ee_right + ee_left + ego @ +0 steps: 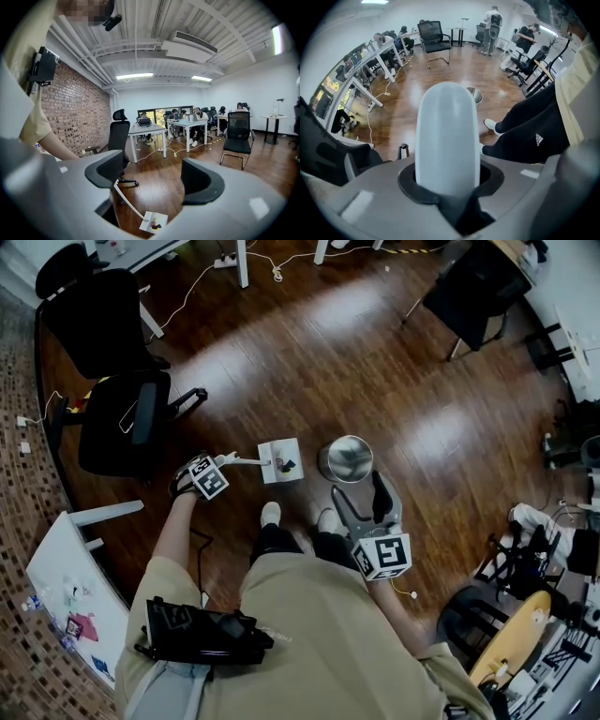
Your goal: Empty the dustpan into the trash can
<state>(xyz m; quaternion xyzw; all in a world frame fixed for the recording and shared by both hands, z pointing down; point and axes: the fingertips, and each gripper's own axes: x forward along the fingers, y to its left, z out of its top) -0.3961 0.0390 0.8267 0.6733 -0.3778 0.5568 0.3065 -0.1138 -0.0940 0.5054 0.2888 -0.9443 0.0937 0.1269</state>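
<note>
So, status at that point: the left gripper was clamped on the rounded top of the pale, smooth plastic handle and pointed steeply down. The right gripper had its jaws apart with nothing between them, and I held it close to my body on the near side of the round shiny metal trash can.

The flat white square dustpan sat low at the far end of that long thin handle. It was just beside the can on its left and not yet over the opening. I couldn't tell whether the pan rested on the dark wooden floor or hung just off it. Small dark and coloured debris lay in the middle of the pan.

Risks as I judged them:
- The handle end was smooth and rounded, and I gripped it only at the very tip. With that long a lever, the pan could twist or swing on the lift and dump onto the floor.
- The pan looked shallow. Any tilt before it cleared the rim would slide the debris out short of the can.
- The can looked light and stood free. A knock from the pan edge could shove or tip it, and the right gripper wasn't steadying it.
- My white shoes were near both, so a step could kick either one.
- A fast pour could send light scraps past the small opening.
</note>
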